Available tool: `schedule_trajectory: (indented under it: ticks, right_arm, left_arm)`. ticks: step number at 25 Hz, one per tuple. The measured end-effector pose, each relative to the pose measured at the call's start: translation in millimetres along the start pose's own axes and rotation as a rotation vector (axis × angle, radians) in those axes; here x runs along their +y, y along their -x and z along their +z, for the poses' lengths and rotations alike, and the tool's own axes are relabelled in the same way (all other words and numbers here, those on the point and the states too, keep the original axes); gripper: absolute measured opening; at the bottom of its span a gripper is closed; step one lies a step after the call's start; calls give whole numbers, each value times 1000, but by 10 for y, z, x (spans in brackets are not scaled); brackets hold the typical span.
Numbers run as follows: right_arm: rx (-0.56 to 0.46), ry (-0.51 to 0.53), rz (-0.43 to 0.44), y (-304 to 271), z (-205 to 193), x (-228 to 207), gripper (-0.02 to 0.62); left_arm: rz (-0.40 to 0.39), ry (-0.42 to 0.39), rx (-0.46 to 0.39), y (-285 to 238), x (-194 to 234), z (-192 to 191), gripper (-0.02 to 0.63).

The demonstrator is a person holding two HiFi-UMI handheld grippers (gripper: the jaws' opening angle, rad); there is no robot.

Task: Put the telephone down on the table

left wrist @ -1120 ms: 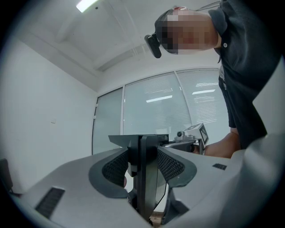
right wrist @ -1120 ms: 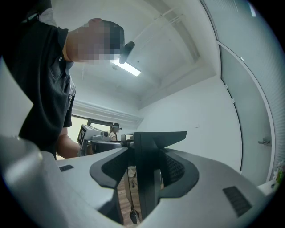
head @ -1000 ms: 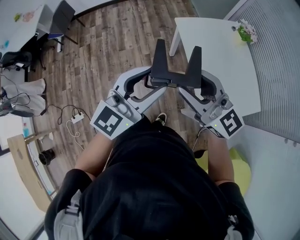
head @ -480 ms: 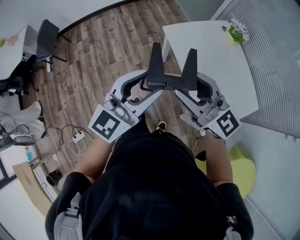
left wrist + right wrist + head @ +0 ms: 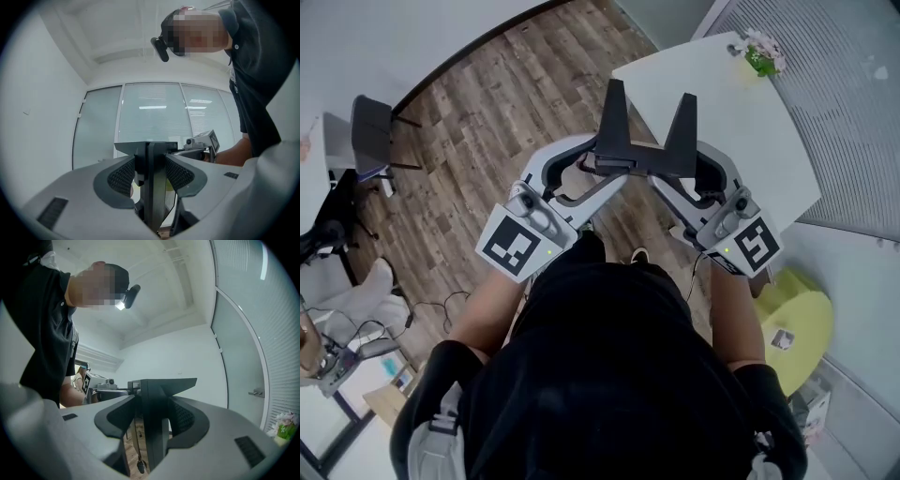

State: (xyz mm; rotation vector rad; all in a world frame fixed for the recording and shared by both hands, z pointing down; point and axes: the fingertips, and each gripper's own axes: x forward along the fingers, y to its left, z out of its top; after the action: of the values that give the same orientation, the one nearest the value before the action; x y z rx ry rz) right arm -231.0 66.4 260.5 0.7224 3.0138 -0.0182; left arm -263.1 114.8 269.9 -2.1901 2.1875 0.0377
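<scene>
The telephone is a black piece with two upright prongs, held in the air in front of the person's chest in the head view. My left gripper is shut on its left end and my right gripper is shut on its right end. In the left gripper view the left gripper clamps a thin black plate of the telephone between its ribbed pads. The right gripper grips the telephone the same way. The white table lies just beyond the telephone, below it.
A small pot of flowers stands at the table's far corner. A yellow-green stool sits at the right beside the person. A dark chair stands on the wood floor at the left. A ribbed wall borders the table.
The table has shifted up and left in the head view and the chair has slid down the left side. Both grippers keep the same hold on the telephone.
</scene>
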Motion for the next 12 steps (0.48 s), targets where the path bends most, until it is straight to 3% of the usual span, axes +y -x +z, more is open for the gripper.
schedule_trajectory:
  ticks: [6,12]
  right_arm:
    - [11,-8,-101,-184,-98,-211,225]
    - [19,-14,-207,-93,-145,-354,225]
  left_arm:
    - [-102,27,2,-133,311,-99,207]
    - [-206,44,3,-339,340,-166,207]
